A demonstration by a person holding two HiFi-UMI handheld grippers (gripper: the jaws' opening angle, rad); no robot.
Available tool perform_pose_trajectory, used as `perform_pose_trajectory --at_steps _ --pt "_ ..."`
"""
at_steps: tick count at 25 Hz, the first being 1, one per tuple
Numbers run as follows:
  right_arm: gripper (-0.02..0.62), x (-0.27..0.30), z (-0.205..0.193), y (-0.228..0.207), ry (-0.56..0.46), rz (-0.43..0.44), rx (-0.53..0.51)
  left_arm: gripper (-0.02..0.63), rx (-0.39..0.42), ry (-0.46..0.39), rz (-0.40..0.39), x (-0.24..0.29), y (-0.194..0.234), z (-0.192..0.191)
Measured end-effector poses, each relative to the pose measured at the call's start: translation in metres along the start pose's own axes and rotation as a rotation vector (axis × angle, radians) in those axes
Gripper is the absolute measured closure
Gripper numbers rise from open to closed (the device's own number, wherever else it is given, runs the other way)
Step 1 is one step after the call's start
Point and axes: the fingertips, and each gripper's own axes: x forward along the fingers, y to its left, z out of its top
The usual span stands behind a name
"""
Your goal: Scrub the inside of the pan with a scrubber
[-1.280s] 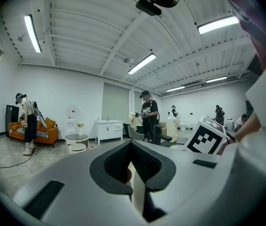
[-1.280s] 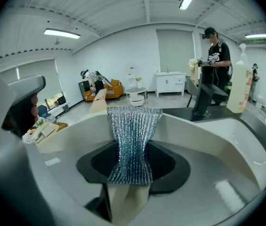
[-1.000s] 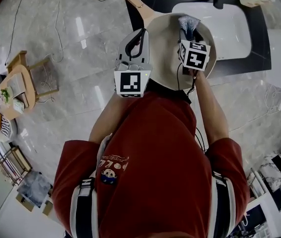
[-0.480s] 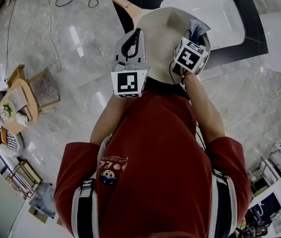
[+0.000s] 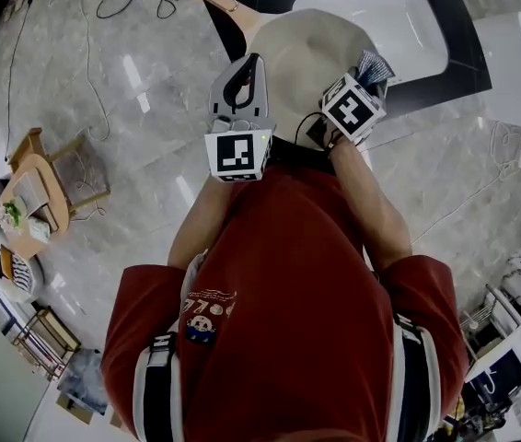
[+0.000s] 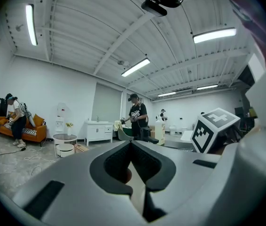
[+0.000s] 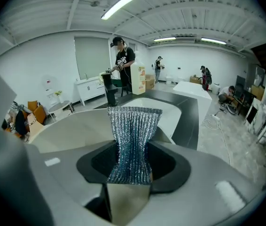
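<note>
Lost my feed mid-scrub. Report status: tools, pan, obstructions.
Left tool shut on pan rim. Right tool shut on scrubber, at pan's right edge; contact unclear. Nothing else in pan.

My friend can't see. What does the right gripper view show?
The right gripper pinches a sparkly silver scrubber in its jaws, and the scrubber stands up between them. Behind it is the pale pan, then a white sink.

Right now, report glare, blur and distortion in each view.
Head view: fisheye bending, lamp glare streaks on the floor, pan evenly lit. Left gripper view: dark vignetted corners, ceiling lamps blown out. Right gripper view: scrubber sharp and glinting.
</note>
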Motion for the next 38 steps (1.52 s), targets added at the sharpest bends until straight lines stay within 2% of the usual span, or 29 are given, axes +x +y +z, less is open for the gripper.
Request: perform_pose_trajectory --at_steps 4,7,13,17,19,23,28,32,38 --pt "0.391 -0.002 -0.004 -0.001 0.029 0.001 0.028 0.601 -0.003 -0.004 -0.002 -0.004 0.002 0.000" --pt "0.391 0.002 -0.006 0.003 0.062 0.049 0.027 0.601 -0.006 -0.005 0.003 -0.006 0.005 0.000" --pt "0.393 0.012 -0.004 0.025 0.147 0.266 -0.053 0.601 -0.014 -0.009 0.017 -0.009 0.009 0.000" --pt "0.393 0.019 -0.019 0.055 0.291 0.474 -0.227 0.601 -0.012 -0.014 0.015 -0.006 0.010 0.003" --pt "0.391 0.022 -0.029 0.065 0.364 0.535 -0.330 0.600 -0.010 -0.015 0.013 -0.004 0.009 0.004" --pt "0.391 0.034 -0.037 0.071 0.420 0.533 -0.520 0.600 -0.007 -0.003 0.012 0.000 0.007 0.003" --pt "0.391 0.045 -0.039 0.080 0.487 0.543 -0.608 0.601 -0.005 -0.002 0.023 0.003 0.006 0.004" --pt "0.391 0.050 -0.038 0.090 0.496 0.543 -0.692 0.601 -0.006 0.001 0.046 0.001 0.008 0.002" --pt "0.391 0.048 -0.042 0.108 0.482 0.562 -0.870 0.600 -0.013 0.010 0.080 -0.003 0.014 -0.002"
